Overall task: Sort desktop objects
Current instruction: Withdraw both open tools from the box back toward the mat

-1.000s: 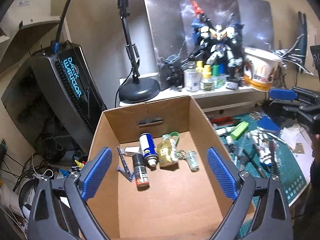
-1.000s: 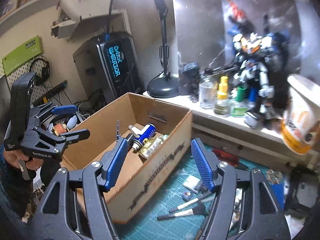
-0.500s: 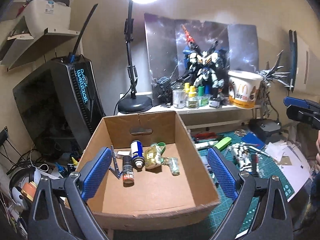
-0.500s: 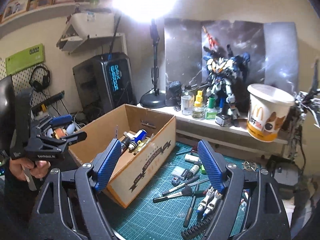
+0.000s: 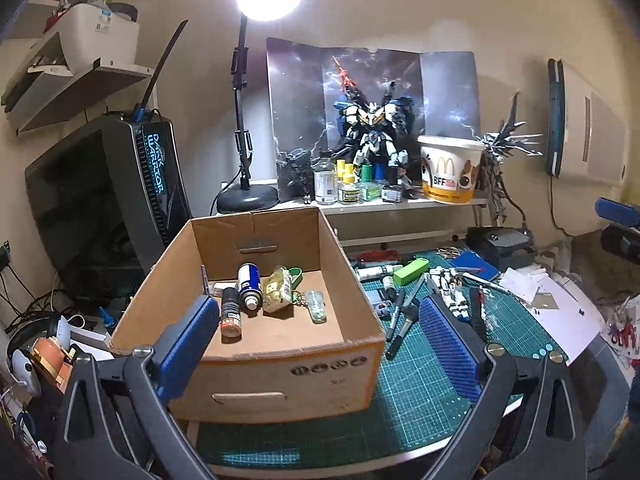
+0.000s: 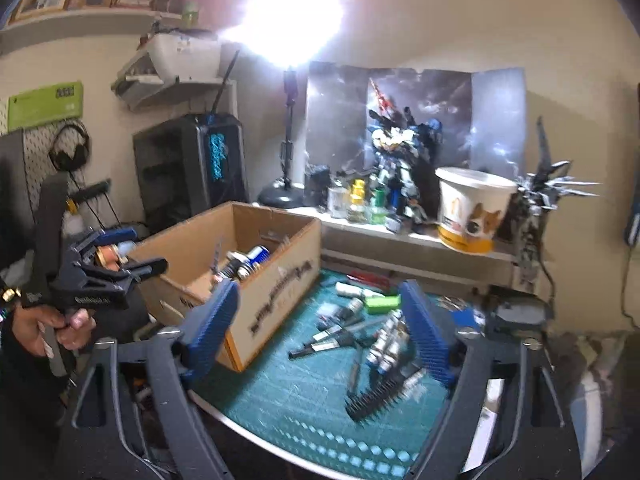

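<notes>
Both grippers, left gripper (image 5: 320, 336) and right gripper (image 6: 320, 332), gape wide and empty; loose tools on the green cutting mat (image 5: 420, 380) suit the brown cardboard box (image 5: 280, 372), best gripped mid-shaft.

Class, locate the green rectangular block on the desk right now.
In the left wrist view, the green block lies on the cutting mat, right of the cardboard box, beside the brushes.
</notes>
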`<state>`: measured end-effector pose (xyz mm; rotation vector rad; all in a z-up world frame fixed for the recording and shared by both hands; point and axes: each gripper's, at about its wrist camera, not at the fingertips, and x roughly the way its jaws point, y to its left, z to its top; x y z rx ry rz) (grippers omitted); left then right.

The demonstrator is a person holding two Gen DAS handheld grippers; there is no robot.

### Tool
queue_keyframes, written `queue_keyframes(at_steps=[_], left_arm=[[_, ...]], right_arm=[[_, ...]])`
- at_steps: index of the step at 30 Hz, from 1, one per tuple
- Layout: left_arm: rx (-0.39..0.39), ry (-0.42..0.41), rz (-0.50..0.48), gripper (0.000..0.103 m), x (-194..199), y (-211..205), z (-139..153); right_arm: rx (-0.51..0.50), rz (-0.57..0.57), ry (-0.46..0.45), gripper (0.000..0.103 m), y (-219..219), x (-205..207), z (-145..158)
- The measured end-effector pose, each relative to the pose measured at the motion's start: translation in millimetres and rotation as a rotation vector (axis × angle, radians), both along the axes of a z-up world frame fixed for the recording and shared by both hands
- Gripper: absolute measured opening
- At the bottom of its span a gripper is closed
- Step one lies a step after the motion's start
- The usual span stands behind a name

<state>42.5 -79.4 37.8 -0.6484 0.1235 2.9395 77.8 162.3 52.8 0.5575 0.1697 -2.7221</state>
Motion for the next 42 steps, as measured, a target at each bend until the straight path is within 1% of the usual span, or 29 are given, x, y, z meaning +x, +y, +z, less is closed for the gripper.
queue_keyframes(at_steps=[2, 5, 7, 10, 12, 15, 17, 18, 20, 22, 26, 29, 31, 35, 38, 41, 42], left_arm=[[-0.006, 0.018, 0.012, 0.101, 6, 5, -5], [-0.019, 0.014, 0.003, 0.101, 9, 16, -18], [-0.012, 0.002, -0.007, 0.101, 8, 22, -26], [0.029, -0.016, -0.025, 0.101, 8, 30, -41], [0.076, -0.001, -0.036, 0.101, 14, 36, -54], [0.066, -0.003, -0.097, 0.101, 20, 52, -72], [0.021, -0.008, -0.115, 0.101, 18, 65, -81], [0.027, -0.017, -0.116, 0.101, 16, 68, -84], [0.079, -0.042, -0.115, 0.101, 11, 69, -92], [0.101, -0.035, -0.093, 0.101, 12, 71, -99], [0.052, -0.044, -0.126, 0.101, 11, 88, -111], [0.046, -0.075, -0.15, 0.101, 7, 94, -120], [0.043, -0.102, -0.168, 0.101, 2, 97, -127], [0.045, -0.128, -0.179, 0.101, -4, 98, -135], [0.039, -0.112, -0.207, 0.101, -5, 99, -138], [0.021, -0.096, -0.192, 0.101, -6, 102, -140], [0.018, -0.088, -0.188, 0.101, -6, 102, -140]], right_arm=[[0.023, -0.057, 0.001, 0.09, 4, 10, -6], [-0.002, -0.09, -0.027, 0.09, 15, 18, -17], [-0.011, -0.114, -0.047, 0.09, 22, 22, -25], [-0.022, -0.151, -0.07, 0.09, 31, 26, -35], [-0.056, -0.171, -0.082, 0.09, 39, 29, -45], [-0.068, -0.209, -0.129, 0.09, 48, 29, -67], [-0.058, -0.255, -0.158, 0.09, 53, 28, -82], [-0.063, -0.275, -0.172, 0.09, 56, 28, -89], [-0.08, -0.302, -0.193, 0.09, 62, 27, -99], [-0.099, -0.321, -0.206, 0.09, 67, 28, -109], [-0.092, -0.335, -0.23, 0.09, 68, 29, -123], [-0.078, -0.339, -0.23, 0.09, 71, 28, -130], [-0.079, -0.342, -0.238, 0.08, 75, 26, -135], [-0.089, -0.349, -0.26, 0.075, 85, 20, -143], [-0.098, -0.347, -0.267, 0.072, 90, 16, -149], [-0.092, -0.345, -0.263, 0.066, 90, 12, -154], [-0.093, -0.349, -0.253, 0.059, 90, 12, -155]])
